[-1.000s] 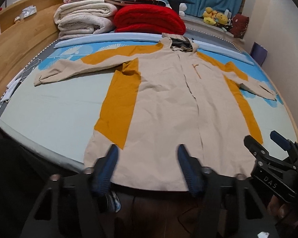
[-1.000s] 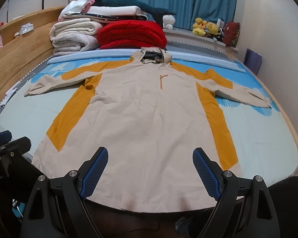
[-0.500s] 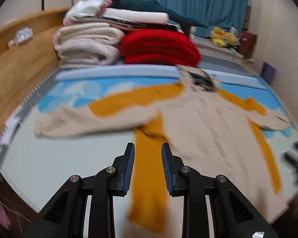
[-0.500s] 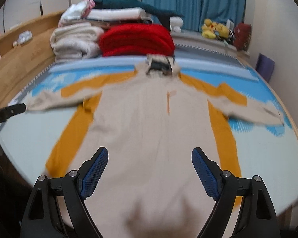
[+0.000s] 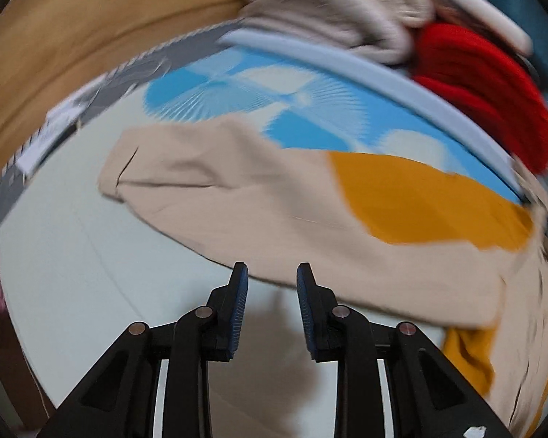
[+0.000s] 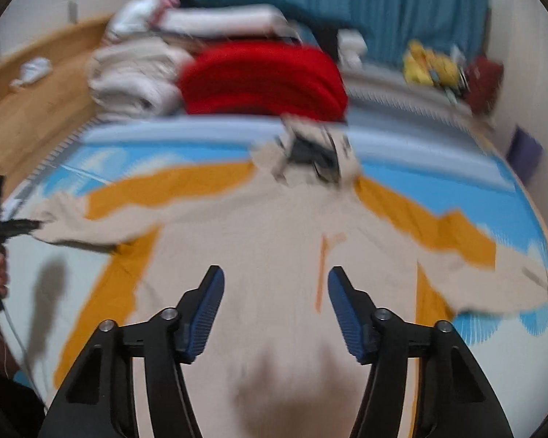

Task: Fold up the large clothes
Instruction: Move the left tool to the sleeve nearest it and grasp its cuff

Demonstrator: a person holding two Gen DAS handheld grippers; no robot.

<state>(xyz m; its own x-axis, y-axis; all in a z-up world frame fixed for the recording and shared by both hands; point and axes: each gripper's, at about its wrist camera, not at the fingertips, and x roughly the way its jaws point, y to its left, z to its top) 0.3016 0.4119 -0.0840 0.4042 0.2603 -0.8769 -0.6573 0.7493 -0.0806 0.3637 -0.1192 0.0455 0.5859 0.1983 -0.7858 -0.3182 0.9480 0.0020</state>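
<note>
A large beige and mustard-orange hooded jacket (image 6: 274,248) lies spread flat on the bed, front up, sleeves out to both sides. My left gripper (image 5: 272,273) is open with a narrow gap and empty, just short of the near edge of the jacket's left sleeve (image 5: 237,189). It also shows at the left edge of the right wrist view (image 6: 22,224), beside the sleeve's cuff. My right gripper (image 6: 276,277) is open wide and empty, above the jacket's chest near the orange zip (image 6: 323,270). Both views are blurred.
The bed (image 5: 73,273) has a pale sheet with blue fan prints. Folded white blankets (image 6: 135,76) and a red blanket (image 6: 263,80) are stacked at the head. A wooden bed frame (image 5: 73,47) runs along the left. Plush toys (image 6: 431,65) sit by the blue curtain.
My left gripper has moved far left and forward to the left sleeve and narrowed its gap. My right gripper has moved forward over the jacket's body and narrowed somewhat.
</note>
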